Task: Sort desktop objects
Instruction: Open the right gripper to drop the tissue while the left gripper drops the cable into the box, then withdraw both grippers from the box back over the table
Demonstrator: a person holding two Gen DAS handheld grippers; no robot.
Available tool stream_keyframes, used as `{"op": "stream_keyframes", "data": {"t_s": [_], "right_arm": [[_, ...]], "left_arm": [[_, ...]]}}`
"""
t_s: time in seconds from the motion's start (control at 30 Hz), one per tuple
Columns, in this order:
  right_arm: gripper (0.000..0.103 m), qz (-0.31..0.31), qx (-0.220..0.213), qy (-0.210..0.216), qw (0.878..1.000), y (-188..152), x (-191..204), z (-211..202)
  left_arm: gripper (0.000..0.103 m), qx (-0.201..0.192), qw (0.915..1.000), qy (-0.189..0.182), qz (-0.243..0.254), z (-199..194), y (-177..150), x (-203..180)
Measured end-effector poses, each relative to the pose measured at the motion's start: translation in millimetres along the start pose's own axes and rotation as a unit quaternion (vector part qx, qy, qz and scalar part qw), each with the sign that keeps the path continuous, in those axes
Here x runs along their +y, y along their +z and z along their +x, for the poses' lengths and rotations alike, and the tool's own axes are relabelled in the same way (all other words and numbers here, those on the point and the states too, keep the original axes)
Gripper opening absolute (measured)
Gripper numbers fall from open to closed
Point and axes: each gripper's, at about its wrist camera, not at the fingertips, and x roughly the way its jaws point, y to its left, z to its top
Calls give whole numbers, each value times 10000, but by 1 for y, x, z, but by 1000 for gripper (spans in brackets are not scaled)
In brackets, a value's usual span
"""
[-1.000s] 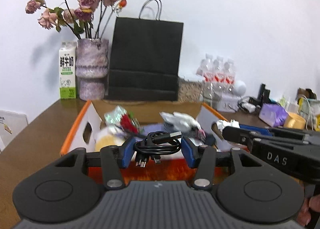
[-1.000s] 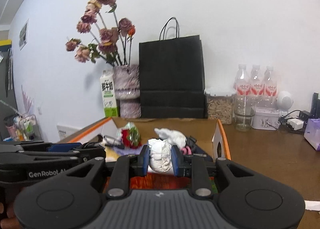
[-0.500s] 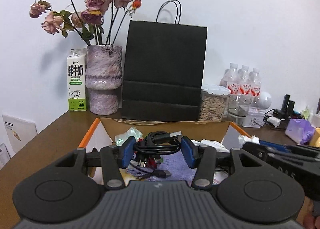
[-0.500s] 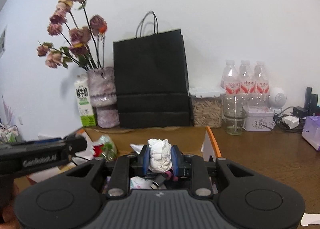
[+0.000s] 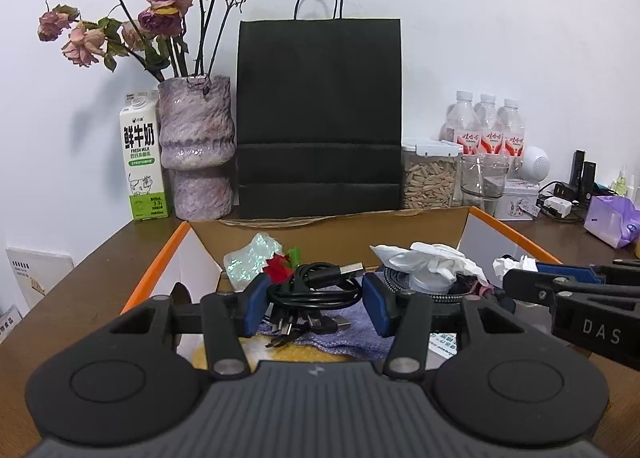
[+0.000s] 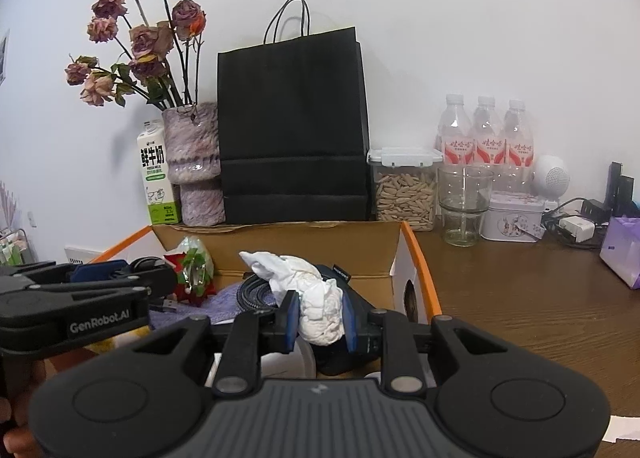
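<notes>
My left gripper is shut on a coiled black USB cable and holds it over an open cardboard box with orange edges. My right gripper is shut on a crumpled white tissue above the same box. Inside the box lie another white tissue, a red flower in clear wrap, a purple cloth and a braided cable. The right gripper shows at the right of the left wrist view.
A black paper bag, a vase of dried roses and a milk carton stand behind the box. A seed jar, glass, three bottles, tin and purple pack sit to the right.
Both grippers have kept their loads and shifted over the box; the left view rose and drew back, and the right gripper came lower over the box contents.
</notes>
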Motion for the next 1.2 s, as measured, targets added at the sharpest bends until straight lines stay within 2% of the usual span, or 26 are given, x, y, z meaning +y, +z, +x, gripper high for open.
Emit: {"op": "stream_keyframes", "data": {"t_s": [0.17,0.23,0.27,0.3,0.37,0.43,0.47,0.5,1.2], "right_arm": [[25,-27,-38,8,10000,-1,2,-4],[33,0,-101,43,9999,0,1,-7],[47,21,-127,54,9999,1,1,-9],[65,44,-154,51,9999,2,0,-11],[88,52,-209,44,9998,3,0,-15],[88,25,-289,19,9996,4,2,-20],[93,23,-326,6,9995,5,2,-23],[103,25,-350,-9,9994,6,2,-24],[103,-94,-377,-1,9992,8,5,-35]], "left_arm": [[54,-128,9998,112,42,-3,-1,-1],[65,-220,9996,173,20,-7,0,0],[79,-282,9994,200,7,-9,1,0],[91,-346,9991,236,8,-12,1,0],[96,-468,9985,294,64,-17,2,-2],[103,-556,9976,392,117,-20,2,-4],[103,-594,9972,448,117,-21,2,-4],[103,-599,9971,457,114,-22,2,-4],[103,-614,9969,492,-14,-30,-2,0]]}}
